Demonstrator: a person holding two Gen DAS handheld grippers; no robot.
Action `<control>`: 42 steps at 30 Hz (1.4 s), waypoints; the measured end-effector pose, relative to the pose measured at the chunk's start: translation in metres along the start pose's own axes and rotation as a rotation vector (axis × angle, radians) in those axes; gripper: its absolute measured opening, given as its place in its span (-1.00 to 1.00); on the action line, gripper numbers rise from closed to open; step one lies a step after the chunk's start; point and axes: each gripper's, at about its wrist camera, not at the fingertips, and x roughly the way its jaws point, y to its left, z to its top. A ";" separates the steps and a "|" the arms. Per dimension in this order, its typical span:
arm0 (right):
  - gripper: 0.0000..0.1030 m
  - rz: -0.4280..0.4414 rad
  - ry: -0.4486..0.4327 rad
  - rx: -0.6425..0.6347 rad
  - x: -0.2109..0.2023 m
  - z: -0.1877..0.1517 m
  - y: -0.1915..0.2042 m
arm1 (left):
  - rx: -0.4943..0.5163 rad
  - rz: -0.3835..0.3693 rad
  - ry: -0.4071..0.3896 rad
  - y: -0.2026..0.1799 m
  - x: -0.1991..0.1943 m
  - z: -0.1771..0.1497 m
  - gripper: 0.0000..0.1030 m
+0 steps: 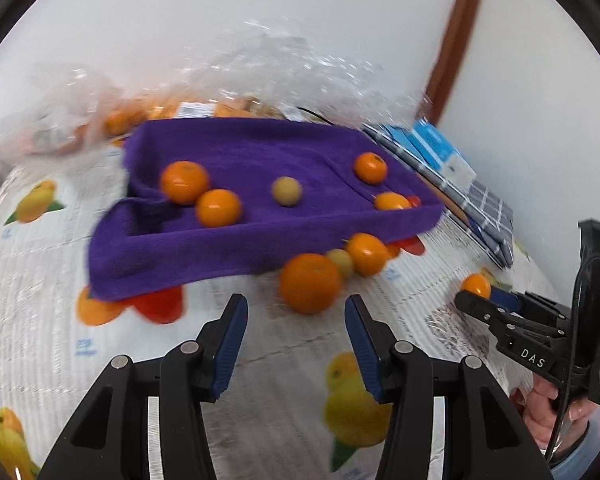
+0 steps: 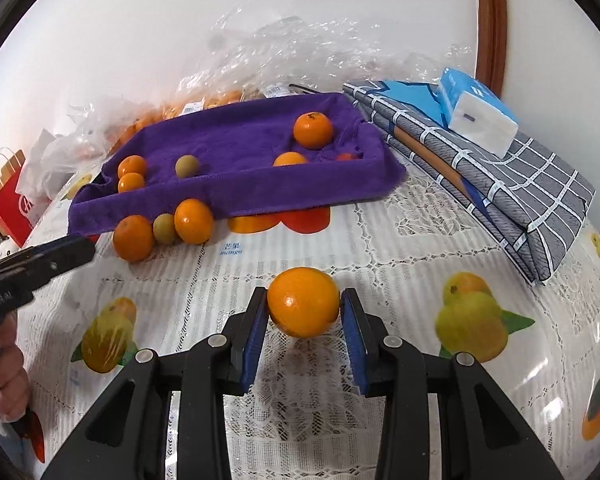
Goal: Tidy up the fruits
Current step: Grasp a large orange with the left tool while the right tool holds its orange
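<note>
The right gripper (image 2: 303, 312) is clamping an orange (image 2: 303, 307) between its blue pads, holding it just above the fruit-print tablecloth (image 2: 400, 240), well short of the purple-lined tray (image 2: 236, 188). The left gripper (image 1: 296, 332) is hovering with its jaws apart and nothing between them, facing the large orange (image 1: 310, 282) outside the tray.

By my judgement the sorting is roughly half done. Inside the tray are lying four oranges, one small greenish fruit (image 2: 186, 166) and something small and red, partly hidden. Waiting outside against the front wall are two oranges and one greenish fruit (image 2: 164, 228). Behind, a clear plastic bag (image 2: 204, 100) is holding more orange fruit, too blurred to count.
</note>
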 end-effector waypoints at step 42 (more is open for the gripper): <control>-0.29 0.081 -0.046 0.144 -0.008 0.000 -0.019 | -0.092 0.027 -0.117 0.003 0.001 0.011 -0.26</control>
